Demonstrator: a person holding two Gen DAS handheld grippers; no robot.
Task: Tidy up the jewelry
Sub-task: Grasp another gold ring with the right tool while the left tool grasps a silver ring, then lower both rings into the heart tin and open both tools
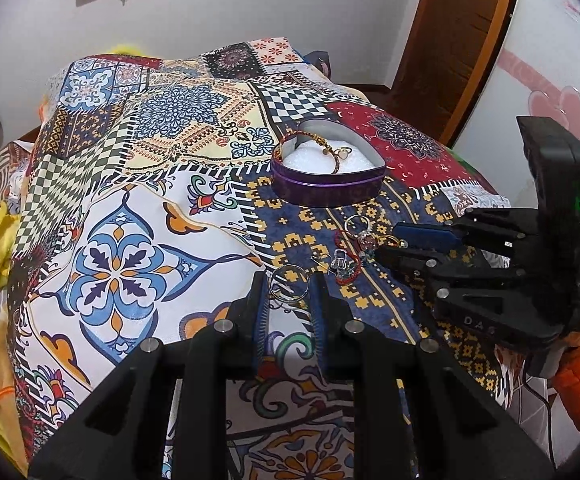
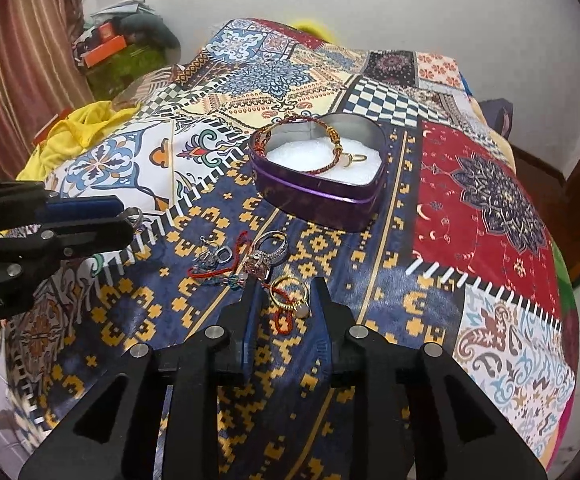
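Note:
A purple heart-shaped tin (image 1: 325, 190) (image 2: 313, 196) stands open on the patterned cloth, with a white pad, a red-and-gold bracelet (image 1: 309, 138) (image 2: 290, 122) and a gold ring (image 2: 355, 159) inside. Loose jewelry lies in front of it: a silver ring (image 1: 288, 282), a red cord (image 2: 214, 270), stone rings (image 2: 264, 258) and a gold ring (image 2: 288, 291). My left gripper (image 1: 288, 280) is open with the silver ring between its fingers. My right gripper (image 2: 288, 294) is open around the gold ring. It also shows in the left wrist view (image 1: 391, 240).
The patchwork cloth (image 1: 122, 220) covers a humped surface that drops away on all sides. Yellow fabric (image 2: 74, 128) lies at the left, clutter (image 2: 110, 48) beyond it, a wooden door (image 1: 457, 32) at the right.

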